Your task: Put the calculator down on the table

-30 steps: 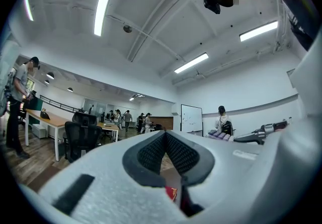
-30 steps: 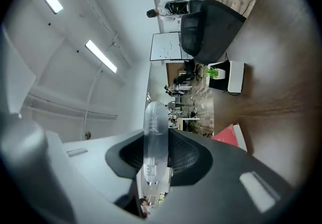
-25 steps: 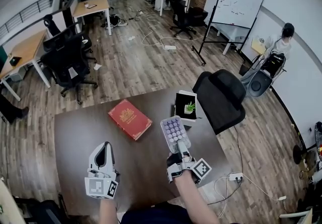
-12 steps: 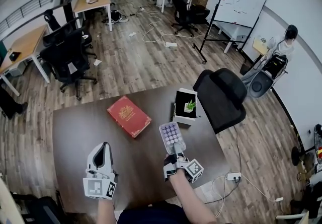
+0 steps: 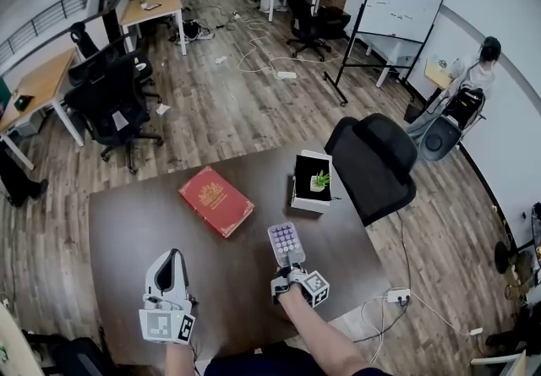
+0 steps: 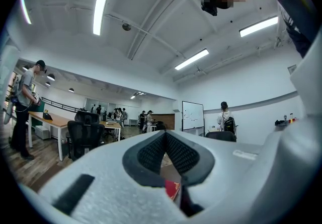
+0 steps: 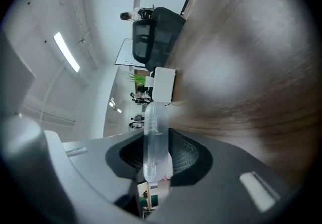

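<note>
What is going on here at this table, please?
A person stands at a dark brown wooden table with a two-jaw gripper in each hand. The right gripper is shut on a pale purple calculator with round keys and holds it low over the table; I cannot tell whether it touches the surface. The left gripper is shut and empty, beside it. A red hardcover book and a white open box with a small green plant lie farther back.

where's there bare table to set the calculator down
Bare wood lies right under the calculator, between the red book and the right edge of the table, short of the white plant box. The left half beyond the left gripper is bare too. Crowded only at the far edge, book to box.
</note>
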The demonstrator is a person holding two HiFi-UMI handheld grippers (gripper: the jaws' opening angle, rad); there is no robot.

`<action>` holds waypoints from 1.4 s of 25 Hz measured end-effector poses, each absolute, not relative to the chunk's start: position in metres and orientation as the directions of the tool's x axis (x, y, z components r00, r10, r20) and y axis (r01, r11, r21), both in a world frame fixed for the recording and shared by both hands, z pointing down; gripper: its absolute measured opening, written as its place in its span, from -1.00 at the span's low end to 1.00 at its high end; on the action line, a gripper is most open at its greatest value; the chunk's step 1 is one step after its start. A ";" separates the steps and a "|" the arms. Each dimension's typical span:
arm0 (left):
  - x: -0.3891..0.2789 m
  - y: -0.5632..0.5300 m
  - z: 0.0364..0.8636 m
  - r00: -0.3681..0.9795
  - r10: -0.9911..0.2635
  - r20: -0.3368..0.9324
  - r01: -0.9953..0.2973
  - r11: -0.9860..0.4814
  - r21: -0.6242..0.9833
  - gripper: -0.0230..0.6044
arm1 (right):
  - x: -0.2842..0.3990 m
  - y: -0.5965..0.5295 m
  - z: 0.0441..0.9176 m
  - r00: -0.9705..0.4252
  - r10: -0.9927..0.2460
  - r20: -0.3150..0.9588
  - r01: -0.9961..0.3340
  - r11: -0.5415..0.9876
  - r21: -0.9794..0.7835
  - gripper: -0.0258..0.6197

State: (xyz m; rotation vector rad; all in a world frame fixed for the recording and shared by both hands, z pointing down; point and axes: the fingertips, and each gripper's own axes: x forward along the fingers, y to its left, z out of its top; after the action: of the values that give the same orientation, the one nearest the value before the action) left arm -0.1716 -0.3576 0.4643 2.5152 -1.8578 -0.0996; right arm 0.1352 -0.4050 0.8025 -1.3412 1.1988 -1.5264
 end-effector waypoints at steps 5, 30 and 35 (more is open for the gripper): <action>-0.173 -0.360 0.474 0.294 -0.955 -0.027 -0.954 -0.295 0.045 -0.94 | 0.133 -0.409 0.847 -0.159 -0.922 0.352 -0.077 -0.344 -0.936 -0.56; -0.160 -0.367 0.496 0.355 -0.934 0.031 -0.933 -0.352 0.074 -0.93 | 0.091 -0.423 0.884 -0.220 -0.834 0.507 0.003 -0.520 -0.854 0.00; -0.161 -0.366 0.496 0.356 -0.934 0.026 -0.932 -0.353 0.081 -0.93 | 0.085 -0.409 0.882 -0.233 -0.783 0.577 -0.024 -0.589 -0.808 0.15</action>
State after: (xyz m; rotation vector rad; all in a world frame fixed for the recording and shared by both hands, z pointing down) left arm -0.1612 -0.3658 0.4959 2.5184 -1.7377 -0.0384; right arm 0.0853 -0.4089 0.8822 -1.4973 0.9764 -1.8746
